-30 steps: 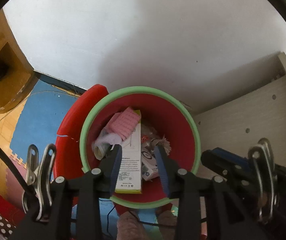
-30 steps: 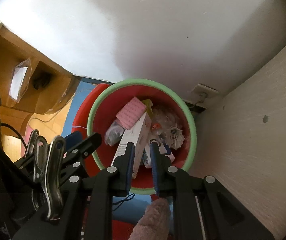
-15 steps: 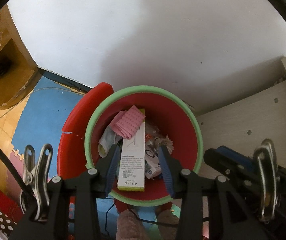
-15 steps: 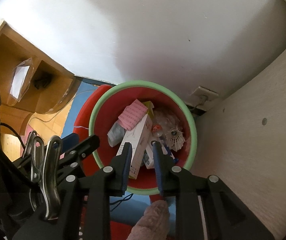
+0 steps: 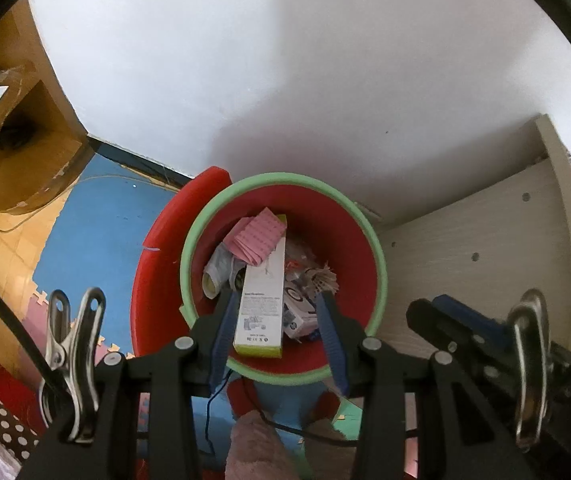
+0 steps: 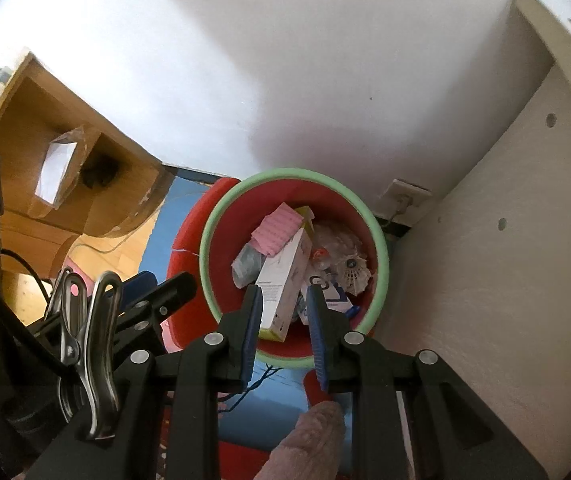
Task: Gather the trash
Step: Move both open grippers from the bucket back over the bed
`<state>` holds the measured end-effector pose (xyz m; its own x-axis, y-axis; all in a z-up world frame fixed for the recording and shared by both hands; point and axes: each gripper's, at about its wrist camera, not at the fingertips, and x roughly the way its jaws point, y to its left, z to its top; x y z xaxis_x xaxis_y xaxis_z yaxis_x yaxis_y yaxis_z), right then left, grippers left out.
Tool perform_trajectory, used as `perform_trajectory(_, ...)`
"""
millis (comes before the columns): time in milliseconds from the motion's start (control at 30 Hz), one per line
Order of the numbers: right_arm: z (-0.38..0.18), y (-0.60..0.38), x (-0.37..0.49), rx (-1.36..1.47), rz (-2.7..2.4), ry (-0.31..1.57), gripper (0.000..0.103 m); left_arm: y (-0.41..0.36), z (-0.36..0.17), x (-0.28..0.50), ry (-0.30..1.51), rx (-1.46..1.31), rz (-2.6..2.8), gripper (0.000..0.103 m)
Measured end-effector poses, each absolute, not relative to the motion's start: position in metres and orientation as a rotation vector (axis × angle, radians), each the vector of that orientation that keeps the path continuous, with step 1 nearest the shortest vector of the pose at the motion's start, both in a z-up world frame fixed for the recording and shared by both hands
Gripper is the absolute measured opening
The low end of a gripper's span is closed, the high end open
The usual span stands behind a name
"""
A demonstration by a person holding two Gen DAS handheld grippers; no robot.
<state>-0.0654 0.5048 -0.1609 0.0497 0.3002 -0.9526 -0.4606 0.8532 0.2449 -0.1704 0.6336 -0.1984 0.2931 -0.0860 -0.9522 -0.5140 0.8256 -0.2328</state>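
A red bin with a green rim point(image 5: 281, 178) stands on the floor against the wall, seen from above in both wrist views. Inside lie a long white box point(image 5: 263, 300), folded pink paper point(image 5: 255, 236), a shuttlecock point(image 6: 351, 268) and other scraps. My left gripper point(image 5: 275, 296) hovers over the bin's near side, open, with nothing between its blue pads. My right gripper point(image 6: 283, 288) hangs beside it above the same bin rim point(image 6: 293, 172), its jaws a narrow gap apart and empty. The white box point(image 6: 281, 280) lies well below both.
A pale wooden cabinet side point(image 5: 485, 248) stands close on the right, a brown wooden shelf unit point(image 6: 65, 168) on the left. A wall socket point(image 6: 405, 196) sits behind the bin. Blue foam mat point(image 5: 101, 232), cables and a person's slippered foot point(image 5: 257, 448) are below. A second red tub point(image 5: 153, 280) hugs the bin's left.
Both grippers have risen, so the bin looks smaller and farther below. The right jaws stand slightly wider than a second ago. The trash in the bin has not moved.
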Motion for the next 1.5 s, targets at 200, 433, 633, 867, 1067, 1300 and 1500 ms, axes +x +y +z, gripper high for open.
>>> perform_trajectory(200,-0.136,0.494,-0.075,-0.135,0.609,1.37,0.024,0.628,-0.172,-0.185,1.237,-0.592,0.331,0.043)
perform_trajectory(433,-0.108,0.475,-0.085,-0.104,0.639,1.334,0.024,0.62,-0.141,-0.197,1.221,-0.576,0.377,0.043)
perform_trajectory(633,-0.079,0.457,-0.101,-0.087,0.692,1.305,0.024,0.608,-0.116,-0.208,1.204,-0.558,0.417,0.043)
perform_trajectory(867,-0.044,0.43,-0.122,-0.074,0.75,1.249,0.024,0.588,-0.079,-0.223,1.182,-0.529,0.446,0.043)
perform_trajectory(1067,-0.016,0.399,-0.141,-0.064,0.791,1.194,0.024,0.559,-0.044,-0.234,1.162,-0.471,0.444,0.043)
perform_trajectory(1300,0.011,0.36,-0.157,-0.027,0.813,1.141,0.024,0.521,-0.014,-0.243,1.15,-0.417,0.423,0.043)
perform_trajectory(1500,0.031,0.319,-0.169,0.012,0.794,1.099,0.025,0.483,0.009,-0.246,1.137,-0.371,0.385,0.043)
